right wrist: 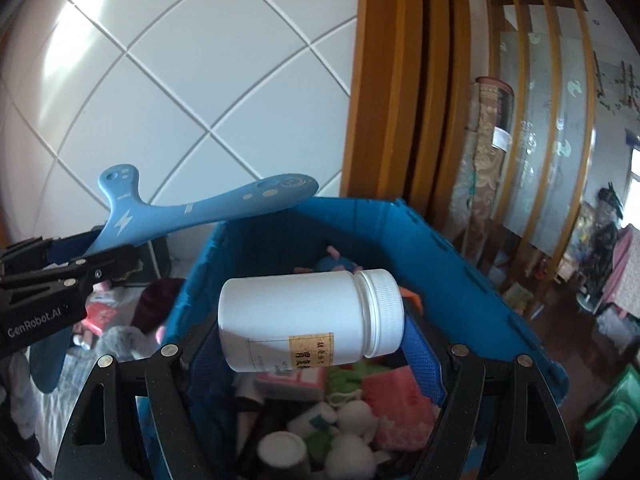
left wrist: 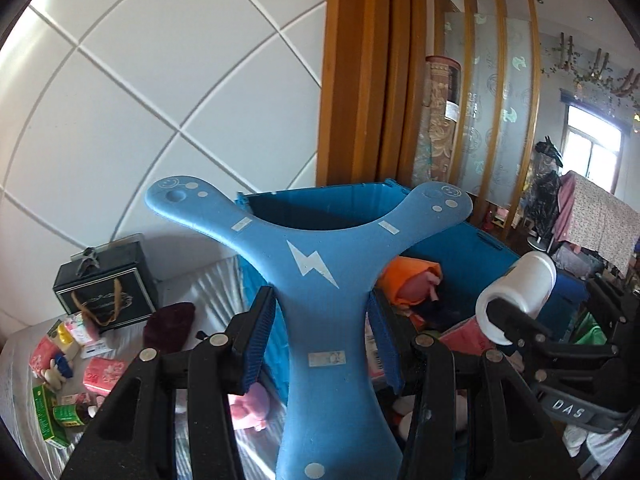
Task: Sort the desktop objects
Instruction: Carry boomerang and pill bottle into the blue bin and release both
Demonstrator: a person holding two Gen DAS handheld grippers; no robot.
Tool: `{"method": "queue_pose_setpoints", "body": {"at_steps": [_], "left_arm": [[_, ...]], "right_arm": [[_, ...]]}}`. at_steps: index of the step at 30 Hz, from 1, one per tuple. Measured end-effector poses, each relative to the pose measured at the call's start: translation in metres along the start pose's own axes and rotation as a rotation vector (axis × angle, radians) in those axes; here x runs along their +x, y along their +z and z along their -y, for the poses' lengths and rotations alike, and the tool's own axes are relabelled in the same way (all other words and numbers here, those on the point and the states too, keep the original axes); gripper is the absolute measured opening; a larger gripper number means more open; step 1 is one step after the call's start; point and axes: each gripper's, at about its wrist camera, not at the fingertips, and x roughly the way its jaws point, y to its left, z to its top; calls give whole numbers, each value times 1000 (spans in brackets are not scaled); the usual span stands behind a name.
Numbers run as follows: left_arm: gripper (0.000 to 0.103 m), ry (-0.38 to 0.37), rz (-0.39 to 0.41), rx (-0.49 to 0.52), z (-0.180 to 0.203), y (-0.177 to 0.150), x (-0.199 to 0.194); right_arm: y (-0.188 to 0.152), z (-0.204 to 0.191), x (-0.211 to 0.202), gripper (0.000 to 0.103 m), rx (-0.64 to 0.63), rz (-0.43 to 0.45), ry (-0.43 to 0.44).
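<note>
My left tongs point(left wrist: 320, 340) pinched the stem of a blue three-armed boomerang point(left wrist: 316, 264), its arms raised over the blue bin point(left wrist: 472, 248). My right tongs point(right wrist: 312, 336) clamped a white pill bottle point(right wrist: 304, 316) lying sideways above that bin's jumble of toys and packets. Beyond stood the white tiled wall point(left wrist: 140, 92).

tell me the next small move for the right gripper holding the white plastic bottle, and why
Probably ease the right gripper a little lower and open it. The white plastic bottle with the ribbed cap lies sideways between its blue pads, already above the open blue plastic crate, which holds other sorted items. The left gripper, gripping the blue three-armed foam boomerang, is off to the side.
</note>
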Motion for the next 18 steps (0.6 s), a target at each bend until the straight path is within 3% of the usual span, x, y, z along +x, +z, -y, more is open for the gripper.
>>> {"method": "queue_pose_setpoints", "body": {"at_steps": [9,18], "left_arm": [[47,-44,-212,66,80,2,75],[47,-11,-278,89,107,-7,100]], "right_arm": [[-37,77,48,79,-21,-113,-83],[-50,102,63,79,-26,-137,-88]]}}
